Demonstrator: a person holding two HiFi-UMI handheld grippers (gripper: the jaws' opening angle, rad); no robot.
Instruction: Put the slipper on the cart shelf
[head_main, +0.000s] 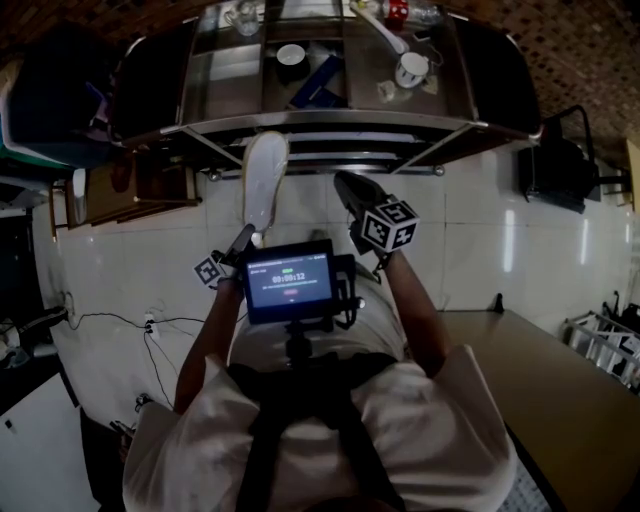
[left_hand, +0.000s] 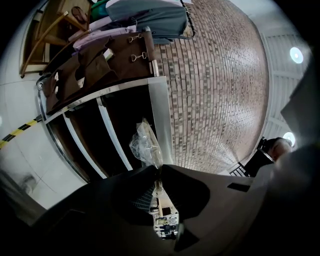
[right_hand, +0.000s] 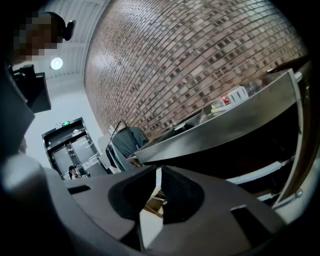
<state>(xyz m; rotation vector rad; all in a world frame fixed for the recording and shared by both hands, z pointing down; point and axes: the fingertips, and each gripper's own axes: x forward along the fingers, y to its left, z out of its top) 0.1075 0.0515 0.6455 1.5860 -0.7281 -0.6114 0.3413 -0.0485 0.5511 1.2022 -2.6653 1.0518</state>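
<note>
Slipper (head_main: 266, 178), white, is pinched at its near end by the left gripper (left_hand: 159, 168), whose jaws are almost together on it. The slipper stands out straight ahead of the tips. In the left gripper view, crumpled clear plastic (left_hand: 145, 145) sticks out just past those tips. Right beyond it are the cart (left_hand: 161, 112) post and the dark shelf openings beside it. The slipper's far end reaches the cart's lower rails (head_main: 330, 155) without lying on any shelf. Above them, the top tray holds a cup (head_main: 411, 68) and a bowl (head_main: 291, 55). The right gripper (right_hand: 159, 171), just right of the left one, has its jaws together with nothing between them. Ahead of it and above runs the cart's steel tray edge (right_hand: 225, 127), with a brick wall (right_hand: 190, 55) behind.
</note>
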